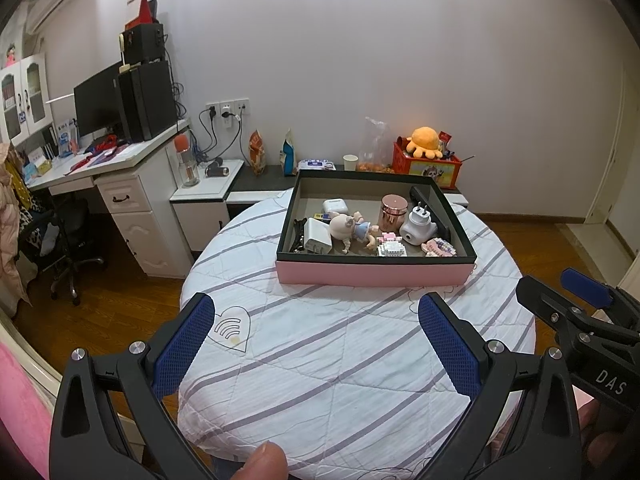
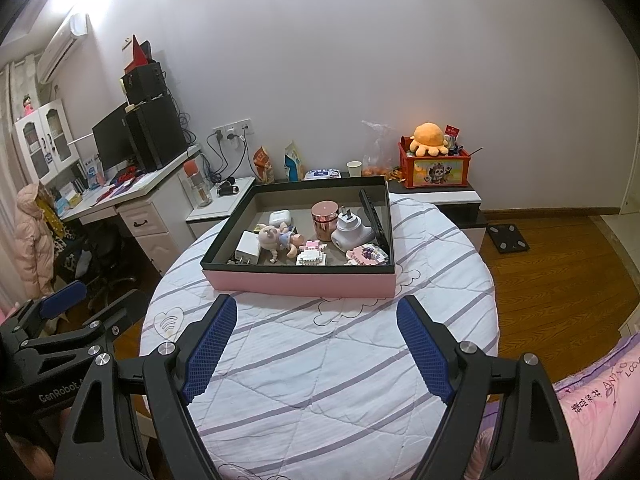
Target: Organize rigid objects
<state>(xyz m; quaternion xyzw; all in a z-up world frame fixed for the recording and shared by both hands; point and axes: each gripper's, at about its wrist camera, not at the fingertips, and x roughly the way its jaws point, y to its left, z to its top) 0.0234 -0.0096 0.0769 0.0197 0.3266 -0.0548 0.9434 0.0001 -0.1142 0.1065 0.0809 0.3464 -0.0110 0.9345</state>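
A pink box [image 1: 374,273] [image 2: 300,283] with a dark inner rim sits at the far side of a round table covered by a striped quilt [image 1: 340,360] [image 2: 332,368]. Inside lie a small doll [image 1: 350,230] [image 2: 278,238], a white charger [image 1: 316,236] [image 2: 247,250], a rose-gold tin [image 1: 393,212] [image 2: 325,219], a white plug device [image 1: 418,226] [image 2: 352,232], a white earbud case [image 1: 334,205], block models [image 1: 391,246] [image 2: 311,258] and a black bar [image 1: 432,210] along the right wall. My left gripper [image 1: 316,316] and right gripper [image 2: 317,318] hover open over the near quilt, nothing between their fingers.
A white desk [image 1: 120,172] with a monitor, computer tower and office chair stands left. Behind the table a low cabinet holds snack bags, a paper cup and a red box with an orange plush [image 1: 426,142]. A scale [image 2: 508,238] lies on the wooden floor. Pink bedding [image 2: 600,392] is at right.
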